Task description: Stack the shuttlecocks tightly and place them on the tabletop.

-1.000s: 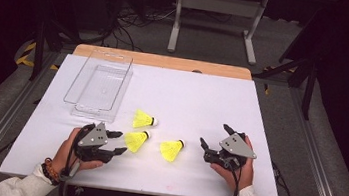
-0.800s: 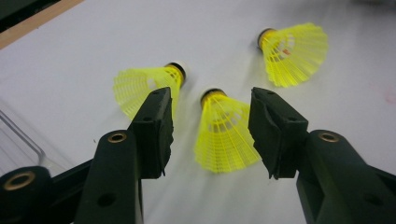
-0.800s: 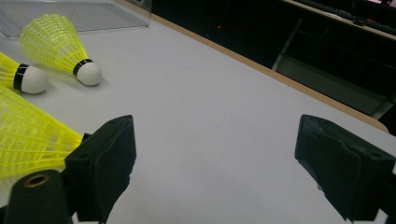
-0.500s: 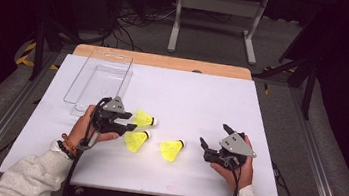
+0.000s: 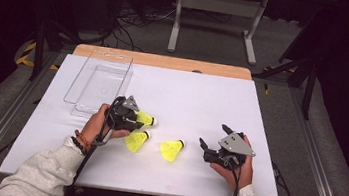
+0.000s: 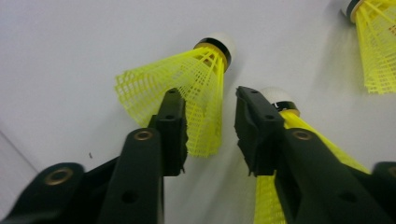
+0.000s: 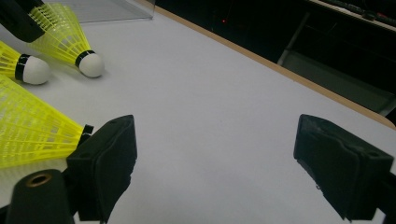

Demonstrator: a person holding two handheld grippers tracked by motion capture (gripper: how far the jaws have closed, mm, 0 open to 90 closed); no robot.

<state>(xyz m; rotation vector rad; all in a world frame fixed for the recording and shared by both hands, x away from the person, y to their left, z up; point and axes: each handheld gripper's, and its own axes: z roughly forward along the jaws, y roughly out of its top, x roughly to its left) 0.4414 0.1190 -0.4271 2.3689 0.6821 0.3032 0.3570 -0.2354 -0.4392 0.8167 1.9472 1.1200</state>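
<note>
Beside the bare clear tray (image 5: pixel 97 84), left claw (image 6: pixel 210 126) gapes around a shuttlecock (image 6: pixel 182 88); right claw (image 7: pixel 215 172) wide apart.

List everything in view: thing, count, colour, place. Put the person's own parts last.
shuttlecocks: three, yellow with white tips, lying near the table's front; one at the left gripper, one just in front of it, one mid-table
tray: one, clear plastic, back left of table
table: one, white top with a wooden back edge
left gripper: black, open, jaws astride the first shuttlecock's skirt
right gripper: black, open, over bare table at front right
hands: two, one on the left gripper, one on the right
</note>
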